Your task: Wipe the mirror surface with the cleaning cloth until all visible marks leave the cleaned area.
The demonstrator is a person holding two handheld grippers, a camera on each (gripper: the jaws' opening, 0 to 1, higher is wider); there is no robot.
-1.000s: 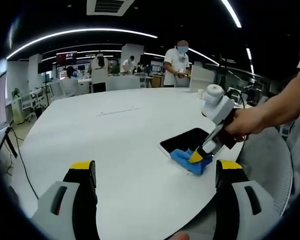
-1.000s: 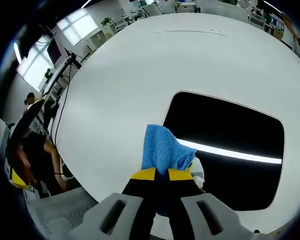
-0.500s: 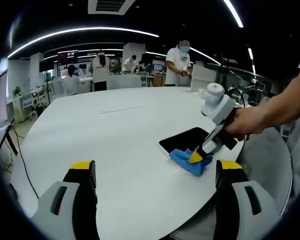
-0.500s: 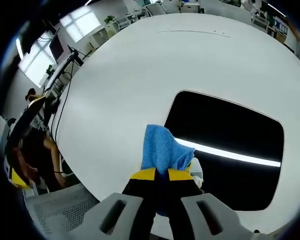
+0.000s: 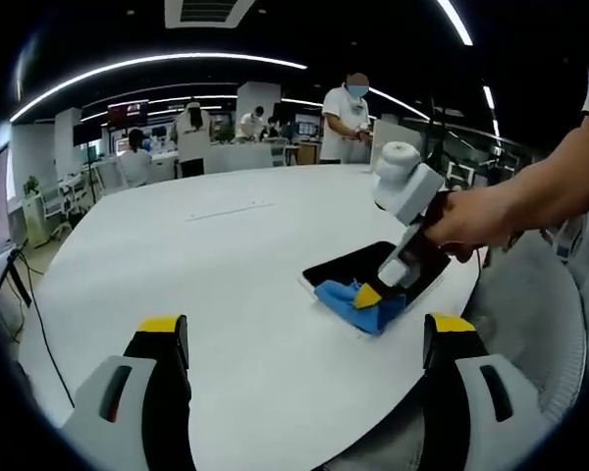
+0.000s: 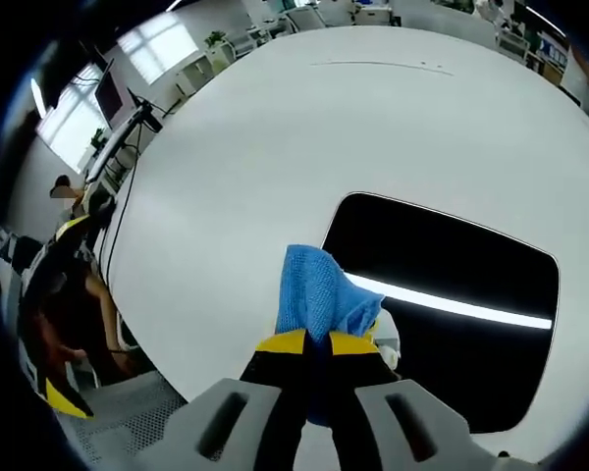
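Bare table (image 5: 206,265) (mirror (image 6: 442,294) near edge) all round.

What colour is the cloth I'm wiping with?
Blue. The cloth shows best in the right gripper view, pinched in the right tool at the mirror's edge.

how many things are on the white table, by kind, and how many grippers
mirror: 1
blue cloth: 1, held in the right gripper
grippers: 2, right gripper and left gripper
total: 4, on the white table
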